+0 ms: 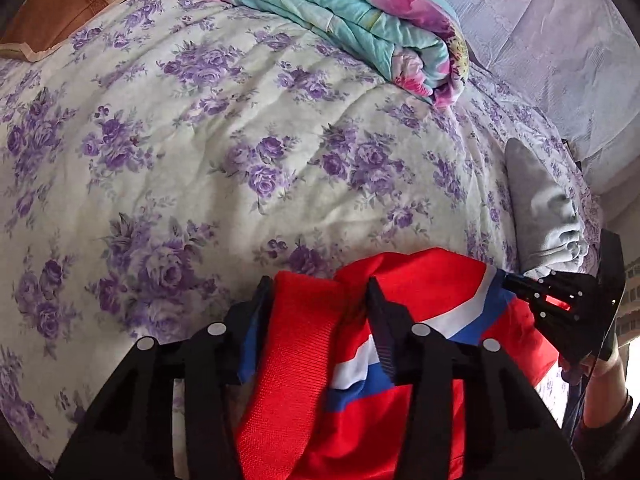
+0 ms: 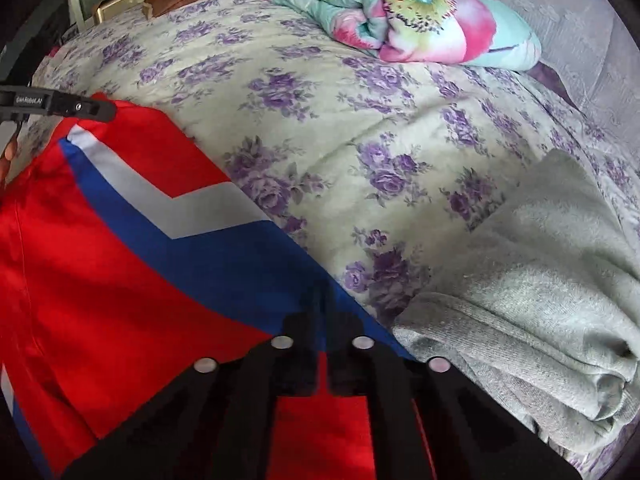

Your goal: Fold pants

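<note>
The pants (image 2: 120,264) are red with a white and a blue stripe and hang stretched between my two grippers above the bed. My left gripper (image 1: 320,292) has the red ribbed waistband (image 1: 296,344) bunched between its fingers. It also shows in the right wrist view (image 2: 102,110) at the far left, clamped on the fabric's top corner. My right gripper (image 2: 325,308) is shut on the blue-striped edge. It also shows in the left wrist view (image 1: 516,280) at the right, pinching the other corner.
The bed has a white quilt with purple roses (image 1: 240,140). A folded teal and pink floral blanket (image 1: 360,20) lies at the far side. A folded grey garment (image 2: 540,280) lies at the right. A brown pillow (image 1: 60,12) sits at the far left.
</note>
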Tool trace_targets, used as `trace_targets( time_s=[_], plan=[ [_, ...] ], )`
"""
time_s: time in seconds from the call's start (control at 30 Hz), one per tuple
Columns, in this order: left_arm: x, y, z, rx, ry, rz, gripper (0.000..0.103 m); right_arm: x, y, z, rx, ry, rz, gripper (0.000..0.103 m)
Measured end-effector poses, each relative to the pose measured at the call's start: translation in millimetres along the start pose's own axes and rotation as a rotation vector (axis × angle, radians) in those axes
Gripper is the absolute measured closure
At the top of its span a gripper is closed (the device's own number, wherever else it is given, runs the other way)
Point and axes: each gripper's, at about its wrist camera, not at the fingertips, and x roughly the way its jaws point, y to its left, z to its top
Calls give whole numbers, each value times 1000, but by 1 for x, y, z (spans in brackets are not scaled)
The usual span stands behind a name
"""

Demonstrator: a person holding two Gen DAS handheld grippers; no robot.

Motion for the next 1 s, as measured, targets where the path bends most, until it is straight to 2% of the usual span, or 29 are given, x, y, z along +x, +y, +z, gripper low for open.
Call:
trace_targets(
  time_s=[0.13, 0.2, 0.23, 0.3, 0.37, 0.4, 0.43, 0.47, 0.53, 0.57, 0.63, 0.73, 0.77, 0.8, 0.83, 0.87, 1.0],
  plan=[
    [-22, -5, 0, 1, -36, -41, 60, -62, 6, -13, -5, -133, 36, 103],
    [-33, -10, -3, 14, -53, -47, 64, -91, 10, -24, -10, -172, 58, 103],
    [-36, -13, -4, 24, -56, -48, 68, -101, 14, -29, -27, -176, 45, 103],
    [-40, -18, -6, 29, -59, -49, 69, -110, 18, -33, -49, -175, -3, 100],
    [-40, -19, -7, 25, -52, -47, 68, -106, 21, -31, -74, -155, -15, 59],
    [-38, -19, -7, 26, -44, -36, 63, -102, 24, -29, -93, -154, -33, 26],
    [-34, -18, -7, 27, -38, -19, 57, -97, 24, -24, -115, -161, -47, 24],
    [-28, -16, -7, 27, -27, -7, 45, -89, 26, -20, -136, -153, -36, 25],
    [-16, -13, -6, 29, 4, 5, 37, -67, 24, -9, -147, -116, -29, 27],
    [-9, -12, -5, 27, 23, 8, 37, -54, 21, -2, -146, -94, -25, 29],
    [3, -11, -3, 27, 53, -1, 36, -32, 17, 11, -148, -45, -1, 47],
    [16, -15, -1, 48, 68, 0, 37, -2, 10, 22, -155, 36, 15, 58],
    [17, -17, -2, 62, 59, 14, 40, 8, 6, 22, -141, 72, 24, 58],
    [17, -17, -3, 67, 45, 27, 52, 11, -1, 20, -112, 84, 60, 66],
    [13, -16, -3, 64, 30, 19, 58, 9, -6, 20, -85, 79, 76, 99],
    [9, -13, -2, 54, 21, -4, 68, 4, -11, 19, -53, 78, 94, 101],
    [-12, -8, -3, 38, -9, -61, 75, -52, -5, 2, -33, -33, 144, 101]
  ],
)
